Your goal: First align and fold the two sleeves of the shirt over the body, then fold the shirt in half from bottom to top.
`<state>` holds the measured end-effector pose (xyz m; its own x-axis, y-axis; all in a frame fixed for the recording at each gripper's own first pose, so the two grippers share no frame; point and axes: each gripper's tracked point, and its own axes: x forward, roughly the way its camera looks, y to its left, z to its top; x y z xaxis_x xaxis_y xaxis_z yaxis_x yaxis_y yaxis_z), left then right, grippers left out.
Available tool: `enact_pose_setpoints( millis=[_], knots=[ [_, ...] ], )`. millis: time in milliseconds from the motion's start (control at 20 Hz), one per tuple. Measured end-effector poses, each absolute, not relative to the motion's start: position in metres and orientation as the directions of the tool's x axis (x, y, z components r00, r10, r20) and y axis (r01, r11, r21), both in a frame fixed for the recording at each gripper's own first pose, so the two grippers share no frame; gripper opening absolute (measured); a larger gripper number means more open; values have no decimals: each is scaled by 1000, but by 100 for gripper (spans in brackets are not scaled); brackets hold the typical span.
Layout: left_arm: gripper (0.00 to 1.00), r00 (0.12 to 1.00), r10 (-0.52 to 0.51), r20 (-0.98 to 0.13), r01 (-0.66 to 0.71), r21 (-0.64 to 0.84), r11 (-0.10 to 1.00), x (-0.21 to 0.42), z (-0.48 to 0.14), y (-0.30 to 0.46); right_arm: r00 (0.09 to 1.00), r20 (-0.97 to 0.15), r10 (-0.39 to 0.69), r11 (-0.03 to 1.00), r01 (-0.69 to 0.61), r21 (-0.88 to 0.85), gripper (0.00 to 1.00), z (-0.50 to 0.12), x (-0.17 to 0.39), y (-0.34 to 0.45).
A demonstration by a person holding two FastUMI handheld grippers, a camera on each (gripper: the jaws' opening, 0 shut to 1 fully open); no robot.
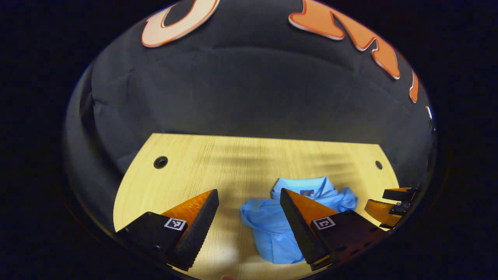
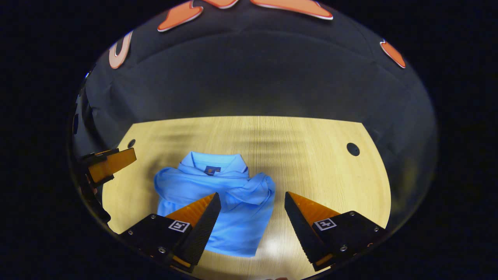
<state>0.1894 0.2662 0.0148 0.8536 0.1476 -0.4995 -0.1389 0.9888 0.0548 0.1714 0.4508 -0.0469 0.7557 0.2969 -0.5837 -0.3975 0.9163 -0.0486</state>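
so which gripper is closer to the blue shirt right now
Roughly even, the right perhaps nearer. The right gripper hangs open over the shirt's right edge; the left gripper hangs open over its left edge and the table.

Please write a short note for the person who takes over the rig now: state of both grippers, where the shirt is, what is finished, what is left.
Left hand-held gripper: open, holds nothing, above the table.
Right hand-held gripper: open, holds nothing, over the shirt's right edge.
Blue shirt: on the table, collar on the far side, both sleeves lying over the body, somewhat bunched.
Done: sleeves appear folded in.
Left: whether the bottom-to-top fold is done is unclear; check it, then smooth the sleeves.
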Motion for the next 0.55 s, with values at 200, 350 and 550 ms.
enact_pose_setpoints(
  millis=[200,350,550],
  knots=[
    [100,917,126,-378,-102,82,991,147,82,257,840,-444,311,919,-385,-85,100,12,133,440],
    [100,942,105,-318,-82,85,993,105,115,255,886,-346,309,927,-361,-98,100,45,96,430],
    [100,966,111,-234,-85,117,989,56,146,264,916,-258,307,937,-338,-85,100,71,50,425]
  ],
)
